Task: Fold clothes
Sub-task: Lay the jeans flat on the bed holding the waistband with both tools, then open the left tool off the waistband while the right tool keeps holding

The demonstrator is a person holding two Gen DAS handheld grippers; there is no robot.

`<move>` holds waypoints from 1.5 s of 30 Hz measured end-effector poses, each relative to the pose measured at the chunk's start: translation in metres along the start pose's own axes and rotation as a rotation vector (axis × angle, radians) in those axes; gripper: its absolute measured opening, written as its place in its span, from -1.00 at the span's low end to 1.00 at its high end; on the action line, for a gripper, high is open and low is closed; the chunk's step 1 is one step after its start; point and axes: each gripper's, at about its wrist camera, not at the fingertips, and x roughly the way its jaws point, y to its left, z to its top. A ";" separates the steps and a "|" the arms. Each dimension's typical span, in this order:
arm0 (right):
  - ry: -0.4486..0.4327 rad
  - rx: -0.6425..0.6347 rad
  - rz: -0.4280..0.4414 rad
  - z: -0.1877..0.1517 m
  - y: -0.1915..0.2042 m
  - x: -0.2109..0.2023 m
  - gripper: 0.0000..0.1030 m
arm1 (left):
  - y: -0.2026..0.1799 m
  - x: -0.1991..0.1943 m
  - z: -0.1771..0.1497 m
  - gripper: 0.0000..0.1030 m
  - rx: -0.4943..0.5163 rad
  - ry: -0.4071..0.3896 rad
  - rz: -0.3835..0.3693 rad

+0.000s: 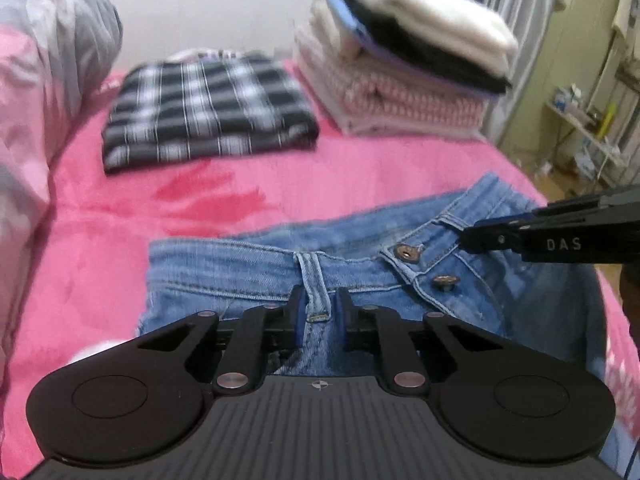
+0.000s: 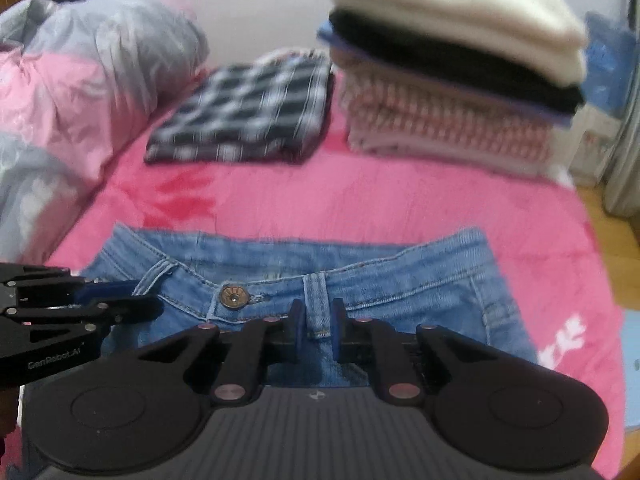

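Observation:
Blue jeans (image 1: 240,268) lie on the pink bed sheet (image 1: 120,220) with the waistband facing away from me and two metal fly buttons showing. My left gripper (image 1: 318,300) is shut on the jeans, its blue pads on either side of a belt loop. My right gripper (image 2: 316,308) is shut on the jeans (image 2: 420,292) at another belt loop, right of the top button. Each gripper shows in the other's view, pinching the waistband: the right gripper (image 1: 466,238) and the left gripper (image 2: 156,300).
A folded black-and-white plaid garment (image 1: 204,112) lies beyond the jeans. Right of it stands a stack of folded clothes (image 1: 404,60), white on top. A pink and grey duvet (image 1: 32,100) is bunched at the left. Shelves (image 1: 580,120) stand past the bed's right edge.

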 end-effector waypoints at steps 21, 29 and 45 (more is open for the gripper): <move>0.007 0.136 0.011 0.008 -0.022 0.053 -0.74 | 0.004 0.037 0.017 -0.68 0.052 0.011 0.036; -0.010 0.233 0.079 0.014 -0.044 0.010 -0.58 | 0.018 0.010 0.027 -0.25 -0.039 0.004 -0.008; 0.088 0.162 -0.143 0.002 -0.072 0.021 -0.65 | 0.048 0.007 0.010 -0.23 -0.169 0.126 0.055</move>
